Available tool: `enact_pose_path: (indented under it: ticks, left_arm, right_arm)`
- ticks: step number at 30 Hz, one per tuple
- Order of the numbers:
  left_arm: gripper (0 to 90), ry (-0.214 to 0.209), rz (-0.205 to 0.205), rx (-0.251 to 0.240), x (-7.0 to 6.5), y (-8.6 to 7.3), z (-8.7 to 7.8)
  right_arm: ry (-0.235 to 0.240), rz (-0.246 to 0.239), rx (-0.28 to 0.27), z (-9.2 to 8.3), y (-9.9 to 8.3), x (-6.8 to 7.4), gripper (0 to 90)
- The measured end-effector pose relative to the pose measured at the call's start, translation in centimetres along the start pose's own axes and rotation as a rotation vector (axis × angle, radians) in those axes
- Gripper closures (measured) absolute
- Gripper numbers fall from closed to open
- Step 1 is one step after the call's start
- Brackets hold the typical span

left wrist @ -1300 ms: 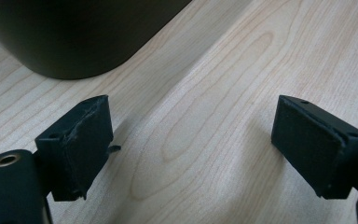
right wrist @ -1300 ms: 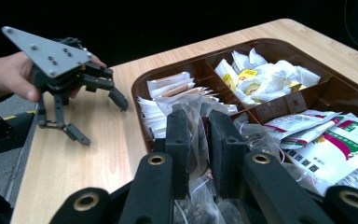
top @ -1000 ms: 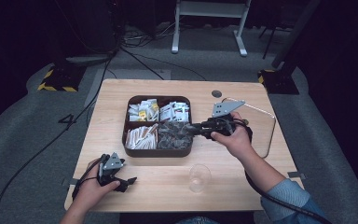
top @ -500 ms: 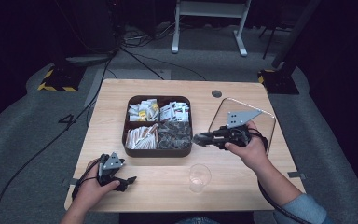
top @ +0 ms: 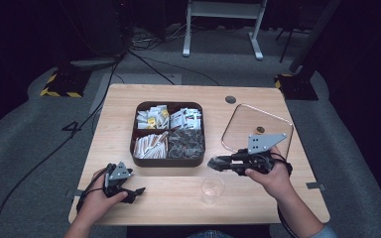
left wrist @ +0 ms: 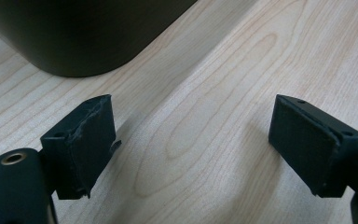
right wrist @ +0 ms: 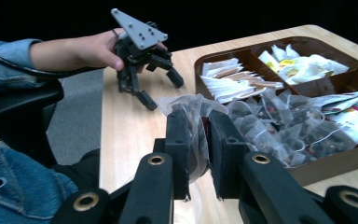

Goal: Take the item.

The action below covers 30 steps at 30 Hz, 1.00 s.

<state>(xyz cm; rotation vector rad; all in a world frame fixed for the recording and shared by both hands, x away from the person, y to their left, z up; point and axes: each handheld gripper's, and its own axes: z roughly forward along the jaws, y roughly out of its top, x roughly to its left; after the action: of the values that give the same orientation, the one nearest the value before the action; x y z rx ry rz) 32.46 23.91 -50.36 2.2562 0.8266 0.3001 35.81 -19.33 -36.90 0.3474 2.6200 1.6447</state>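
Dark floor and cables ring a pale wooden table [top: 178, 201] that carries a brown four-part tray [top: 134, 148], a clear cup [top: 212, 188] near the front edge and a glass lid [top: 238, 124] lying flat at the right.

What has changed is the right gripper [top: 217, 163]. A second ago its jaws were over the tray's near right compartment, among the mesh tea bags. Now it has drawn back toward the person and sits just right of the tray's near right corner, a little beyond the cup. In the right gripper view the jaws are clamped on a tea bag [right wrist: 193, 121], its clear mesh bunched between the pads and bulging out above them, with the cup's rim faintly visible just below. So the bag has left its compartment and is on its way; the pick looks done, and the likely next step is to bring the bag over the cup and let go.

The left gripper [top: 138, 191] has kept its place at the near left of the table. Its jaws stand wide apart with only bare wood between them, the tray's dark wall just beyond.

The other compartments hold paper sachets [top: 151, 145] and packets [top: 186, 118], untouched.
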Motion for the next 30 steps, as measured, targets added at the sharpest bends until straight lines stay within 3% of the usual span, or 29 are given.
enact_pose_path:
  ticks: [5, 13, 30]
  left_arm:
    - [15.0, -0.002, -0.004, -0.001, 0.0, 0.0, 0.0]
    - [15.0, 0.0, -0.001, 0.0, 0.0, 0.0, 0.0]
    - [15.0, -0.002, -0.002, -0.001, 0.0, 0.0, 0.0]
  right_arm:
    - [0.035, 0.009, 0.069, 0.5, -0.6, 0.6, 79.5]
    - [0.083, 0.013, 0.123, 1.4, -1.3, 1.0, 79.4]
    - [0.114, 0.017, 0.243, 3.6, -3.0, 1.0, 78.5]
